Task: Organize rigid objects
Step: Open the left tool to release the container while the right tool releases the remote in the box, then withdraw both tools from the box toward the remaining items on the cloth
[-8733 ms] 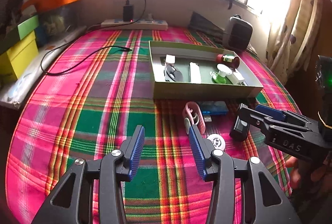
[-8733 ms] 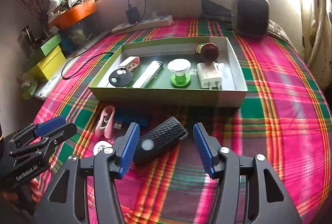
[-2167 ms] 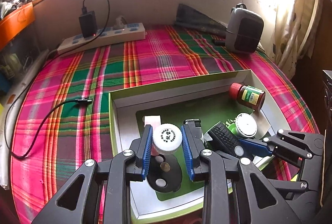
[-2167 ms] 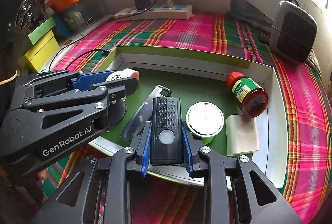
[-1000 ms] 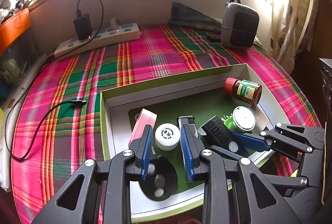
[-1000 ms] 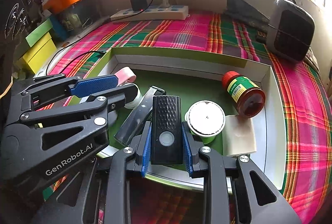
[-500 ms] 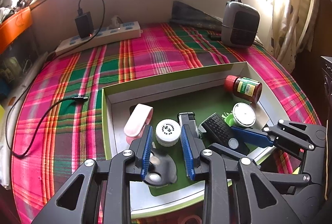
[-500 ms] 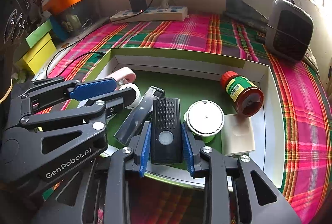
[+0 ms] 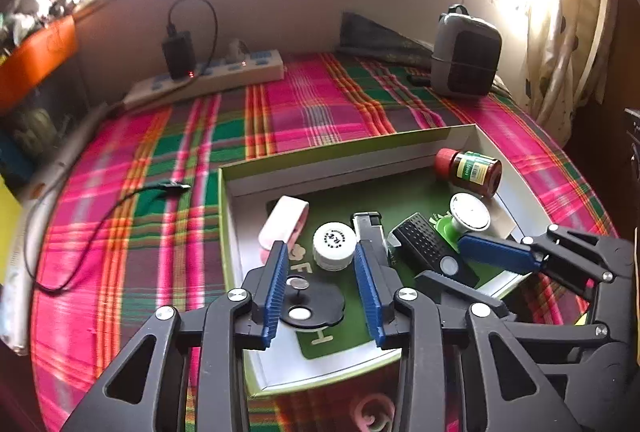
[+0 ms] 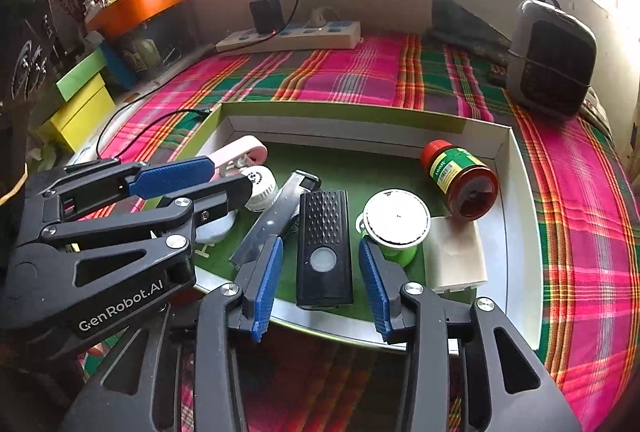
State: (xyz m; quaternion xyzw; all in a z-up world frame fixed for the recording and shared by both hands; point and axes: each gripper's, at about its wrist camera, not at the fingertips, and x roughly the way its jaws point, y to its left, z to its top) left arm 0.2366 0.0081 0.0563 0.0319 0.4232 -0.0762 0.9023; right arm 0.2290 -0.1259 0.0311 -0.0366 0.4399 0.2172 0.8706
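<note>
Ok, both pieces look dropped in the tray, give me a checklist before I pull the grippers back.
1. Left gripper released: ok, jaws have just been opening; white cap sits free between the pads.
2. Right gripper released: ok, jaws have just been opening, gaps on both sides of the black remote.
3. Remote resting inside the tray: ok, flat on the green floor.
4. Cap inside the tray: ok, beside the pink case.
5. Red-lidded jar stable: cannot tell, it lies on its side.
</note>
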